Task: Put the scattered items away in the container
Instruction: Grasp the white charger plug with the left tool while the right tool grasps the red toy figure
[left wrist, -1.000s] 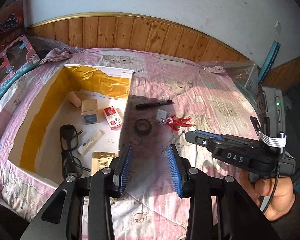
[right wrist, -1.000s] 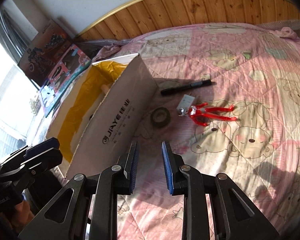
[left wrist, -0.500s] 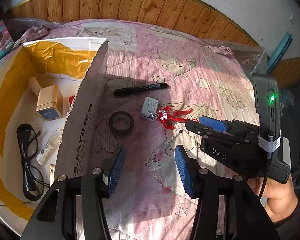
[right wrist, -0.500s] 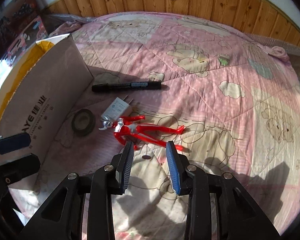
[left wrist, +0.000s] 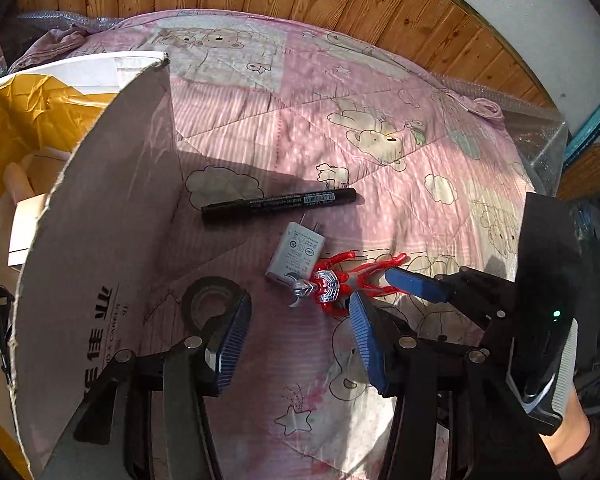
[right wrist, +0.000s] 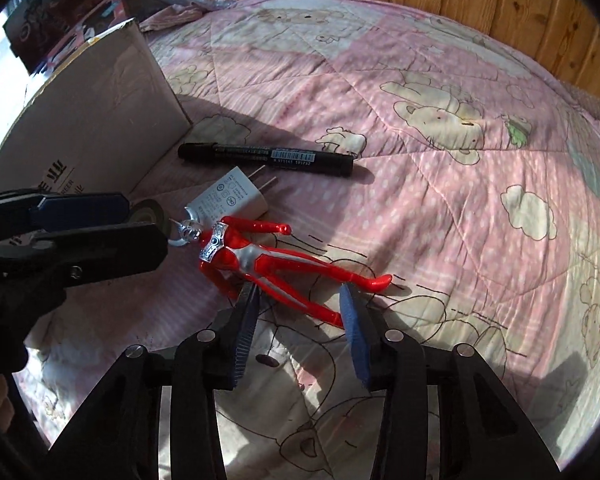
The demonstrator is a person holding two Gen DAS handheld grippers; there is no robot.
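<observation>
A cardboard box (left wrist: 100, 220) with yellow lining stands at the left and holds several items. On the pink quilt beside it lie a black marker (left wrist: 280, 202), a white charger plug (left wrist: 296, 254), a red and silver toy figure (left wrist: 340, 280) and a black tape roll (left wrist: 208, 300). My left gripper (left wrist: 298, 332) is open, its left finger resting over the tape roll's edge. My right gripper (right wrist: 298, 308) is open and low over the quilt, with the legs of the figure (right wrist: 260, 256) lying between its fingers. The marker (right wrist: 266, 158) and the plug (right wrist: 230, 196) lie just beyond.
The box wall (right wrist: 92, 120) rises at the left of the items. Wood panelling (left wrist: 340, 0) and bubble wrap (left wrist: 540, 128) border the far side of the bed. A hand (left wrist: 568, 436) holds the right gripper at lower right. Toy boxes (right wrist: 60, 12) lean behind the carton.
Both grippers have moved forward and down toward the loose items. The right gripper now straddles the figure's legs; the left one has come up to the tape roll.
</observation>
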